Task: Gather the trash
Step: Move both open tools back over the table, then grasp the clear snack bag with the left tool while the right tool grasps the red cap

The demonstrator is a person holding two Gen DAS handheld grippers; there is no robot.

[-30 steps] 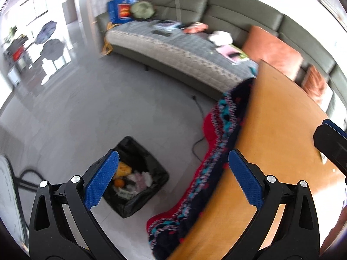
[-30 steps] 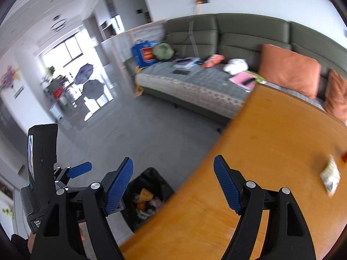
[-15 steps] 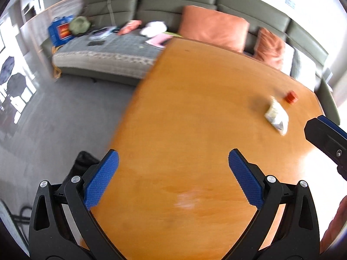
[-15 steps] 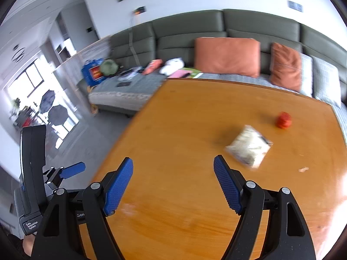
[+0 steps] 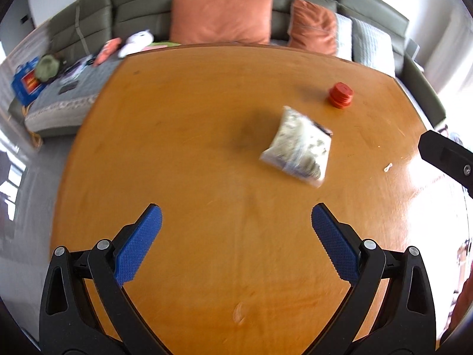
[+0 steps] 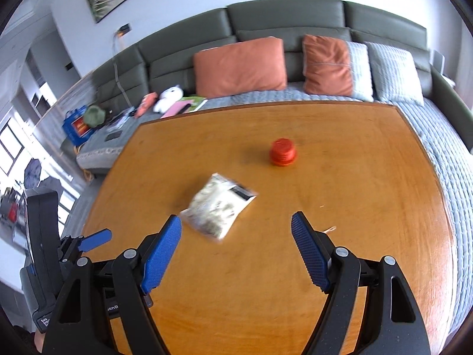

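Observation:
A crumpled clear plastic bag (image 5: 298, 145) with pale contents lies on the orange wooden table (image 5: 177, 153); it also shows in the right wrist view (image 6: 218, 205). A red bottle cap (image 5: 340, 95) sits beyond it, also in the right wrist view (image 6: 283, 151). A small pale scrap (image 5: 388, 167) lies to the right of the bag. My left gripper (image 5: 236, 230) is open and empty, above the table short of the bag. My right gripper (image 6: 236, 242) is open and empty, just before the bag.
A green sofa (image 6: 266, 20) with orange cushions (image 6: 239, 62) and light pillows stands behind the table. Toys, books and a blue box (image 6: 77, 124) lie on its left part. Grey floor (image 5: 26, 183) lies to the left of the table.
Both grippers swung from the floor bin at the left to over the table. The bag and red cap came into view and are now closer. Both grippers stayed open.

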